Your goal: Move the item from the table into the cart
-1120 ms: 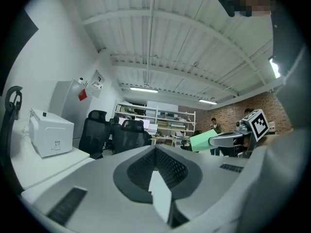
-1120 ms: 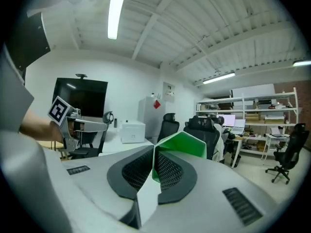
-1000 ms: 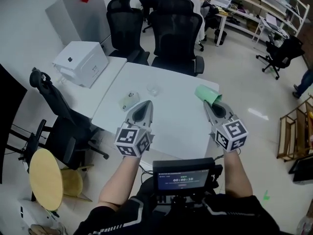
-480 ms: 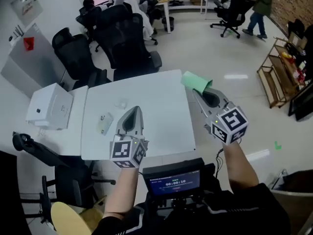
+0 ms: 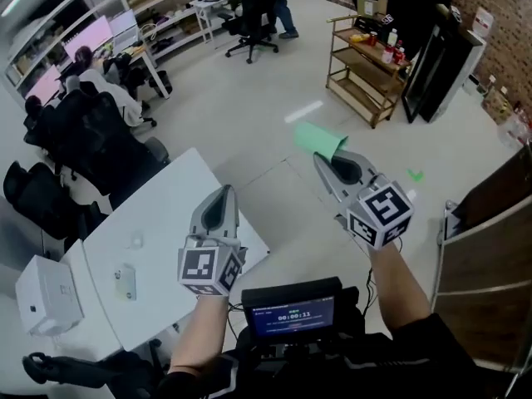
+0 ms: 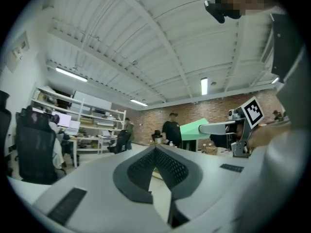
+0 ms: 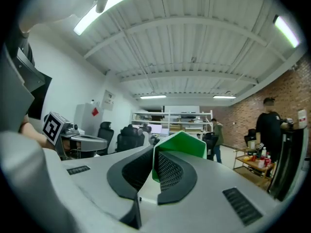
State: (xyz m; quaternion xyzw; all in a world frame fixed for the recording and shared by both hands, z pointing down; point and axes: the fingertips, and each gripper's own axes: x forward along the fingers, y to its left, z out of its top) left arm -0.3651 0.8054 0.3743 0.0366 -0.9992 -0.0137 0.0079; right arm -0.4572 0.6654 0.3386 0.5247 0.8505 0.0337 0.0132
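Gripping the green item (image 5: 316,137) in the right gripper (image 5: 319,160), fingers pinched fully shut on one end of it, out over the open floor and well apart from the desk (image 5: 158,223). Nothing in the left gripper (image 5: 223,193), fingers pressed together above the desk's corner. Likely to twist loose and drop short if swung fast, held only by an edge. Ahead, probably the wooden cart (image 5: 359,100): bottles and small packs crowding the top shelf, lower shelves seemingly bare

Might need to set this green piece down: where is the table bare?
Bare: the table's right half, between the left gripper and the pale flat item. Crowded: the left end, by the white box; chairs line the far edge.
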